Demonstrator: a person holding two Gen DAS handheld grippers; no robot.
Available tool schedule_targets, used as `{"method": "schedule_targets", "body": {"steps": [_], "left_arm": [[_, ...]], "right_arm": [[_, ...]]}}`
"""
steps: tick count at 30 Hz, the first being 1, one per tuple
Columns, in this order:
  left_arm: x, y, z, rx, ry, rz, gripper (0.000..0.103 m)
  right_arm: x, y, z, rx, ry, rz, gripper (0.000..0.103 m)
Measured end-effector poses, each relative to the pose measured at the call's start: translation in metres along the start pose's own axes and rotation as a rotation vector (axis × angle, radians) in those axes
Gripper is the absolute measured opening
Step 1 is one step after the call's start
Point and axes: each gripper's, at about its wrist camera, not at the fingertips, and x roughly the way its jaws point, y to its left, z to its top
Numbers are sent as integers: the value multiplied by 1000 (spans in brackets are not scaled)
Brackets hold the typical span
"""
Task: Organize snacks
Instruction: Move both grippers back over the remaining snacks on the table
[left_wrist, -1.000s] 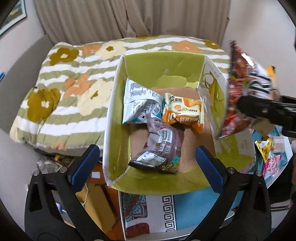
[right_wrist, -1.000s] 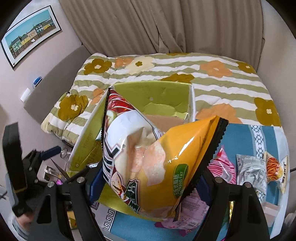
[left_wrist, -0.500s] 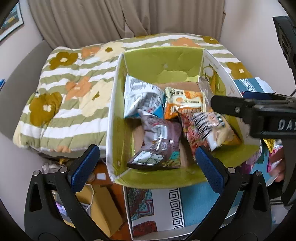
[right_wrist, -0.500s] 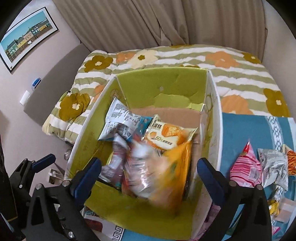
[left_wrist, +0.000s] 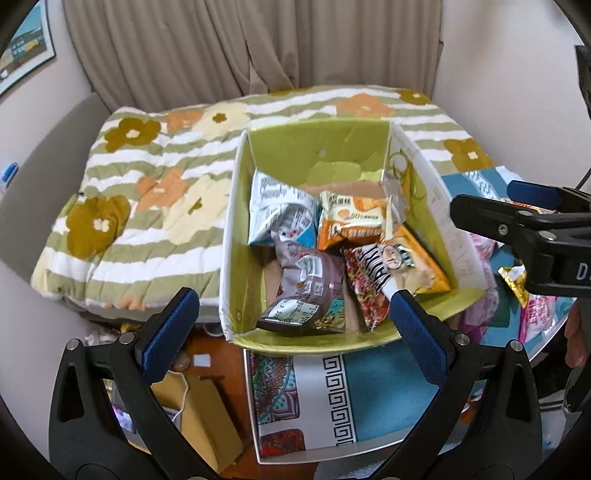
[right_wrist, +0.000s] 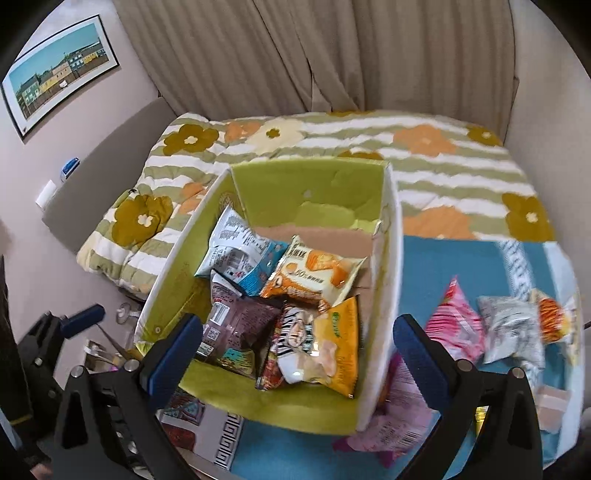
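Chip bag (right_wrist: 325, 354) now lies inside green box (right_wrist: 384, 295), dropped from right gripper (right_wrist: 295, 354), which hangs wide open, empty. Left gripper (left_wrist: 291, 332) open too, holding nothing, facing the box.

both wrist views overlook green box (left_wrist: 317, 162), close

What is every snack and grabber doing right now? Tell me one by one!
Left gripper: open, holding nothing.
Right gripper: open, holding nothing.
Green box: open-topped, standing on the table.
Yellow chip bag: lying in the box, let go.
Brown packet: lying in the box.
Orange packet: leaning at the back of the box.
White-blue packet: in the back left of the box.
Pink packet: outside the box, on the blue tablecloth.
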Motion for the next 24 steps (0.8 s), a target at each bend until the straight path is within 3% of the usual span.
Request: {"method": "schedule_targets", "body": {"steps": [14, 24], "left_arm": [[-73, -41, -5, 26, -191, -68, 102], [-81, -107, -12, 103, -216, -195, 102]], "right_arm": [[-101, -23, -32, 70, -178, -141, 103], [-153, -77, -77, 191, -235, -253, 103]]}}
